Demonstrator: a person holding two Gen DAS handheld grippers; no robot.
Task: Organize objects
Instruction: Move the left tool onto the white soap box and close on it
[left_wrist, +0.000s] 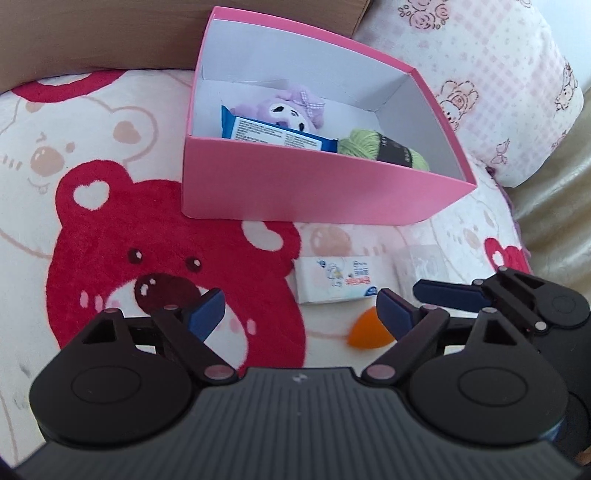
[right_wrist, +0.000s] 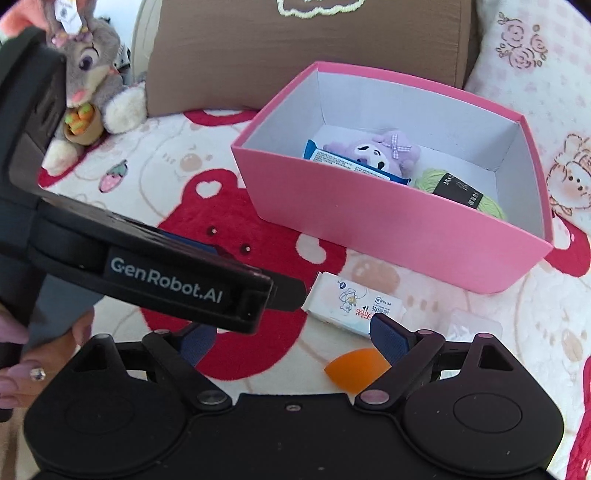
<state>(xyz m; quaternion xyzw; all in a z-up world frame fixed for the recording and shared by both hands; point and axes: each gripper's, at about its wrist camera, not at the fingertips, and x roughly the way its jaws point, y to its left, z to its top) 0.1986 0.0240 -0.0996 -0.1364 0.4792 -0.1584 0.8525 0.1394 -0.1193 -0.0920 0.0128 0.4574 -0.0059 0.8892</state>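
Note:
A pink box (left_wrist: 314, 192) (right_wrist: 388, 229) stands open on the bear-print blanket. In it lie a purple plush (left_wrist: 291, 107), a blue wipes pack (left_wrist: 273, 133) and a green yarn ball (left_wrist: 362, 144). On the blanket in front of it lie a white tissue pack (left_wrist: 332, 280) (right_wrist: 351, 302), an orange sponge (left_wrist: 362, 332) (right_wrist: 351, 367) and a clear packet (left_wrist: 421, 264) (right_wrist: 472, 326). My left gripper (left_wrist: 301, 314) is open above the blanket, with nothing held. My right gripper (right_wrist: 295, 341) is open too, above the sponge and just to the right of the left gripper.
A grey rabbit plush (right_wrist: 88, 77) sits at the back left against a brown cushion (right_wrist: 295, 48). A pink patterned pillow (left_wrist: 480, 74) lies to the right of the box. The left gripper's body (right_wrist: 166, 280) crosses the right wrist view, and fingers of a hand (right_wrist: 14, 332) show at its left edge.

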